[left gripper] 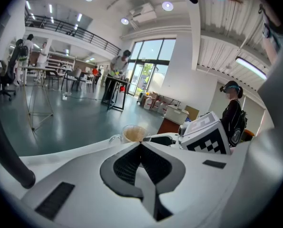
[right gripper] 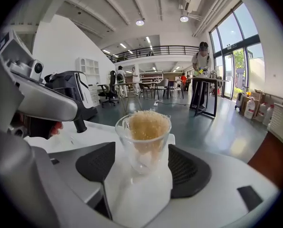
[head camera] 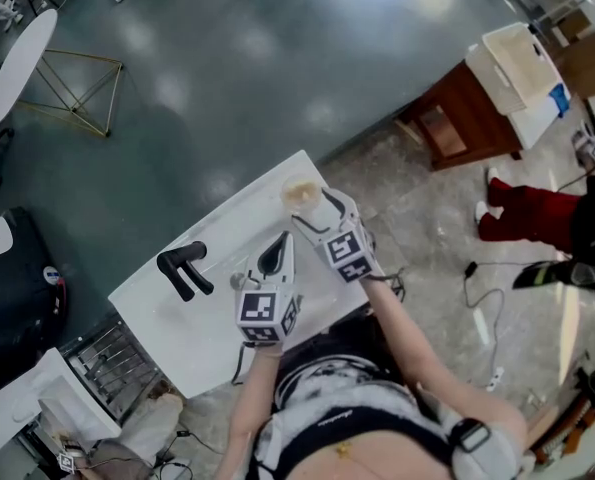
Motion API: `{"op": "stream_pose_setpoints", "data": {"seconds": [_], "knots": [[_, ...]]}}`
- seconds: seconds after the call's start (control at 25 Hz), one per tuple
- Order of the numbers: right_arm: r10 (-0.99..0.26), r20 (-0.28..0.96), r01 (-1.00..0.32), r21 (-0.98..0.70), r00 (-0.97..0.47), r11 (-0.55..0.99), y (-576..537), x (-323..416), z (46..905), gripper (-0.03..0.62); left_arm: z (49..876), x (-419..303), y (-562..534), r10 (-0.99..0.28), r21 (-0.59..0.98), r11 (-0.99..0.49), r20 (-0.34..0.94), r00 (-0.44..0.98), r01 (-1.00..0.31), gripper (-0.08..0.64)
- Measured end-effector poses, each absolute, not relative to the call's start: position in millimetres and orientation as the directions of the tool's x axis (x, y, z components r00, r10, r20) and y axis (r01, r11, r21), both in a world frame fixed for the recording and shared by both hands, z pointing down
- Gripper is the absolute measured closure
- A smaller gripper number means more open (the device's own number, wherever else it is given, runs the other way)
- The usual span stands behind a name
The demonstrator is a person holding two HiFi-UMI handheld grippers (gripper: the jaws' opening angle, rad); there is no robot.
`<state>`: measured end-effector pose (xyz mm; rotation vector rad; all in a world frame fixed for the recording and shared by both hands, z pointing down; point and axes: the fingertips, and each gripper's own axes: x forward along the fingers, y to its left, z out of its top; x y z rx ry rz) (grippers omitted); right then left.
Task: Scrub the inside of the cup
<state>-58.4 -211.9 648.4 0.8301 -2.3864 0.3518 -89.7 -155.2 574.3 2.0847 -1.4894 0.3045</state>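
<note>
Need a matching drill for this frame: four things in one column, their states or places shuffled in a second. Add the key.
1. left gripper
2. right gripper
3. cup
4. black handle

A. has a tan sponge inside
B. jaws together, nothing between them
C. lies on the table, apart from both grippers
D. jaws apart, one on either side of the cup

Pairs: 1-B, 2-D, 3-A, 4-C
</note>
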Motion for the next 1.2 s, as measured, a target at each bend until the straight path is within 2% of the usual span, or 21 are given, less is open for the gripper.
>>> {"op": "stream_pose_setpoints", "data": {"seconds": [0.12,0.44,0.76,1.04,1.12,1.2], "knots": [[-0.472,0.575,-0.601,-0.044,-0.668,0.798,-218.2,-65.9,650.4,0.184,576.2,-91.9,-156.6,-0.796,0.305,-0.225,0.490,0.355,-0.925,0.546],[-0.452,0.543,-0.557,-0.036,-0.708,0.829,-235.7,-77.7,656.9,0.146,586.0,-96.0,-156.4,-0.784,0.311,-0.216,0.510,0.355,-0.925,0.546],[-0.389,0.492,-0.462,-0.030,-0.779,0.886,-237.9,-100.9,661.3,0.144,591.8,-104.8,-154.1,-0.777,0.309,-0.199,0.528,0.342,-0.930,0.548],[-0.375,0.458,-0.444,-0.049,-0.806,0.895,-242.2,-109.3,663.7,0.147,594.3,-107.8,-152.1,-0.775,0.329,-0.184,0.530,0.343,-0.926,0.548],[-0.371,0.456,-0.438,-0.048,-0.809,0.898,-241.8,-108.8,666.3,0.196,595.3,-107.6,-150.9,-0.774,0.331,-0.185,0.531,0.345,-0.925,0.548],[-0.369,0.448,-0.433,-0.045,-0.814,0.900,-242.5,-108.9,667.1,0.195,596.8,-108.0,-150.7,-0.774,0.330,-0.184,0.533,0.343,-0.926,0.548]]}}
